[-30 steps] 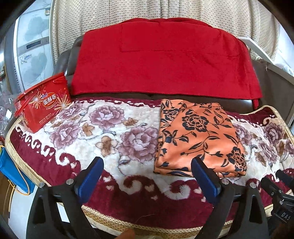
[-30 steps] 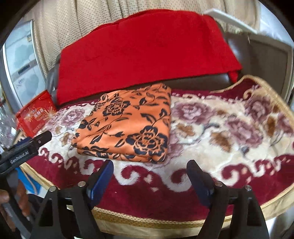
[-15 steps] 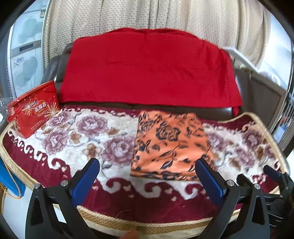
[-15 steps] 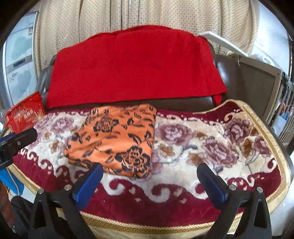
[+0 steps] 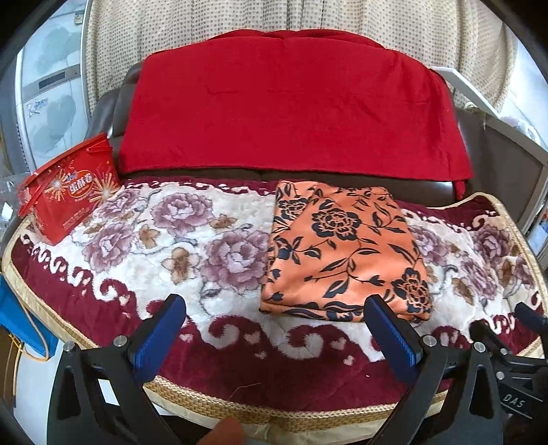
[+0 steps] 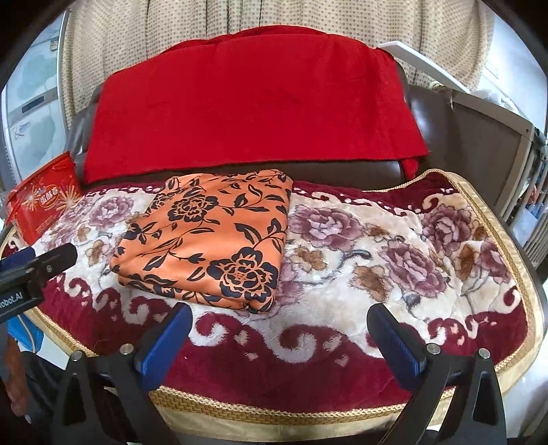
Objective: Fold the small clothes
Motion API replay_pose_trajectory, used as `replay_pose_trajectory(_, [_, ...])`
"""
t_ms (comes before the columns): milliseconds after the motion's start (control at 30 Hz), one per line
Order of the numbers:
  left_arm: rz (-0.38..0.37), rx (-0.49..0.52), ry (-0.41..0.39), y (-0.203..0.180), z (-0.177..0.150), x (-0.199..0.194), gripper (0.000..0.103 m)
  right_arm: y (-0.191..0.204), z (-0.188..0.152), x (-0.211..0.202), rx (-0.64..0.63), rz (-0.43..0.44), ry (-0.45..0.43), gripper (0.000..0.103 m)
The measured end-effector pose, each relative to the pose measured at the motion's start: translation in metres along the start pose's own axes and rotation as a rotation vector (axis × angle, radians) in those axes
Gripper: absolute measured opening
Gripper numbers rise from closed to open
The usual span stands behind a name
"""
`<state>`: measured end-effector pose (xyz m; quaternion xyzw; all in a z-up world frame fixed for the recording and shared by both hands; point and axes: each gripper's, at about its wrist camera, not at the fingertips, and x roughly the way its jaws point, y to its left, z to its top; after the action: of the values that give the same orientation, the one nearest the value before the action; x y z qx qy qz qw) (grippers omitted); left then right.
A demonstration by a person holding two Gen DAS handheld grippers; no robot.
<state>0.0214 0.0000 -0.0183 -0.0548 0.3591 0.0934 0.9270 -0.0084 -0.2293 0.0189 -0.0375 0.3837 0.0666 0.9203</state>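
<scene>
At the near edge of the floral blanket (image 5: 144, 274), the left gripper (image 5: 274, 328) stands released, its blue pads (image 5: 161, 328) spread wide with nothing between them. The right gripper (image 6: 279, 330) is likewise released above the same dark red border, its jaws wide apart and empty. Neither gripper touches the folded orange cloth (image 5: 342, 250).

The orange cloth, printed with black flowers, lies flat on the blanket as a neat rectangular stack of layers, past the scroll border and toward the blanket's far edge. In the left wrist view its near edge sits just beyond the right-hand pad; in the right wrist view it lies beyond the left-hand pad.

At the blanket's far left corner stands a red box (image 5: 68, 198) with printed lettering. Beyond the blanket's far edge, a plain red cloth (image 5: 291, 102) is draped over a dark sofa backrest (image 6: 479, 143). Behind that hangs a dotted beige curtain (image 5: 308, 17).
</scene>
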Motion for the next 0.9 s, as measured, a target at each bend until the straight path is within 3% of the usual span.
replay_pose_trajectory(300, [0.009,0.019,-0.012,-0.001,-0.002,0.001,0.103,0.005,0.003,0.009,0.022,-0.009,0.014,0.103])
replay_pose_trajectory(900, [-0.052,0.005,0.003,-0.001,-0.002,0.005,0.103,0.005,0.005,0.013,0.015,-0.023,0.011,0.103])
